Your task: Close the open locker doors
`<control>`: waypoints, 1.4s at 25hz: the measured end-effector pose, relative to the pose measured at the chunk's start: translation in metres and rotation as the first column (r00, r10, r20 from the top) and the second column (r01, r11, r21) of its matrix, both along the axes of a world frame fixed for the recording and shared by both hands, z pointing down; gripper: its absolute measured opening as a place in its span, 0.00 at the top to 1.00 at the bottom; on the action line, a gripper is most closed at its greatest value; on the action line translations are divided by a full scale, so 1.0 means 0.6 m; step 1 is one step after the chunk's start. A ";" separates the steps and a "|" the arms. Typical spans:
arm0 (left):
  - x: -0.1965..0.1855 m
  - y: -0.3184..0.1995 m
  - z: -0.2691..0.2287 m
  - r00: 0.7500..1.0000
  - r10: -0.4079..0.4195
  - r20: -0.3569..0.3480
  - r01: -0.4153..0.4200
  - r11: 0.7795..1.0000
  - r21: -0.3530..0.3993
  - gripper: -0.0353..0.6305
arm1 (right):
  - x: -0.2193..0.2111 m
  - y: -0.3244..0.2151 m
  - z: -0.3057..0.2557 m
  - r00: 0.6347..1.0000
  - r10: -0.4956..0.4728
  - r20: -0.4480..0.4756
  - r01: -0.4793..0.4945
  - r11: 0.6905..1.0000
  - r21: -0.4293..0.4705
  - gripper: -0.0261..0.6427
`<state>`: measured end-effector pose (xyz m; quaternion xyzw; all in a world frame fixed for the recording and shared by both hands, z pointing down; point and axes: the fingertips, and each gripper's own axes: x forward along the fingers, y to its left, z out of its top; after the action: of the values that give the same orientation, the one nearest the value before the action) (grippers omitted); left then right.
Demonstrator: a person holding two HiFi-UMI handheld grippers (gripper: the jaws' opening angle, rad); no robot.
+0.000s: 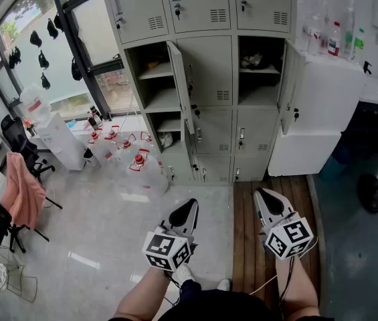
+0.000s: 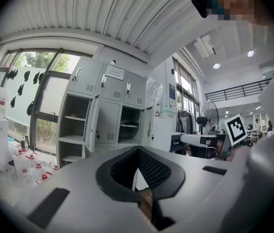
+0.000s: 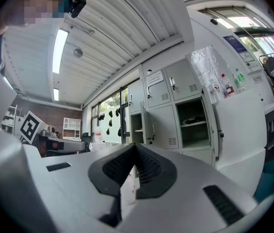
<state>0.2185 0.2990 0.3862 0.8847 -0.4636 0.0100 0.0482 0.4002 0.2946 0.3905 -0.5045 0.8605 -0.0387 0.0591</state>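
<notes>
Both grippers sit low in my head view, level, aimed at the lockers (image 1: 205, 99) and well short of them. Left gripper (image 1: 191, 203): fingers pinched together, nothing between them. Right gripper (image 1: 261, 192): same, tips meeting, empty. Each gripper view agrees: the black pads touch at the tip, with only a hollow behind.

The lockers stand against the far wall in three columns. Two doors are open.
- Left door (image 1: 181, 89): on the left column, hinged on its right side, swung out towards me, nearly edge-on. The bay behind it shows shelves with something small on the top one; I can't tell what.
- Right door (image 1: 289, 85): on the right column, hinged on its right side, swung out just beside the white cabinet (image 1: 316, 119). There's dark stuff on that bay's shelf.
- All the other doors I can see are shut, top row included.

The right gripper is over the wooden platform (image 1: 275, 206) in front of the lockers. The left gripper is over pale floor just left of it. Jugs (image 1: 125, 154) with red caps cluster on the floor near the foot of the left column. Bottles (image 1: 336, 39) stand on top of the cabinet. A pink cloth (image 1: 23, 192) hangs over a chair at far left, well apart from everything else.
</notes>
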 end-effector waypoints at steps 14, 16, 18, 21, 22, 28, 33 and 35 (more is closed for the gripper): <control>-0.005 -0.022 0.003 1.000 -0.021 -0.008 0.022 1.000 0.005 0.93 | -0.003 -0.014 0.001 1.000 -0.009 0.020 0.008 1.000 0.015 0.95; -0.008 -0.025 0.004 1.000 -0.026 -0.006 0.026 1.000 0.003 0.93 | -0.004 -0.018 0.003 0.999 -0.014 0.029 0.014 1.000 0.013 0.95; -0.012 -0.029 0.004 1.000 -0.028 -0.004 0.028 1.000 0.003 0.93 | -0.008 -0.022 0.005 0.999 -0.022 0.035 0.022 1.000 0.009 0.93; -0.021 -0.036 0.004 0.999 -0.036 -0.004 0.036 0.999 0.001 0.93 | -0.018 -0.029 0.005 0.999 -0.031 0.040 0.031 1.000 0.000 0.87; -0.025 -0.038 0.004 0.999 -0.037 -0.005 0.037 0.999 -0.001 0.93 | -0.022 -0.031 0.005 0.998 -0.036 0.041 0.036 0.999 -0.001 0.85; -0.048 -0.056 0.000 0.999 -0.043 -0.008 0.043 0.999 0.015 0.46 | -0.056 -0.049 -0.009 0.993 -0.082 0.090 0.080 0.996 0.027 0.45; -0.083 -0.078 -0.002 0.999 -0.051 0.003 0.051 0.998 0.025 0.41 | -0.079 -0.074 -0.022 0.992 -0.070 0.107 0.066 0.997 0.038 0.41; -0.098 -0.089 -0.002 0.999 -0.051 -0.001 0.051 0.998 0.024 0.41 | -0.091 -0.085 -0.024 0.992 -0.066 0.103 0.063 0.997 0.036 0.41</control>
<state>0.1598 0.2458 0.3848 0.8730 -0.4862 0.0032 0.0379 0.3457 0.2436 0.3761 -0.4727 0.8726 -0.0526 0.1111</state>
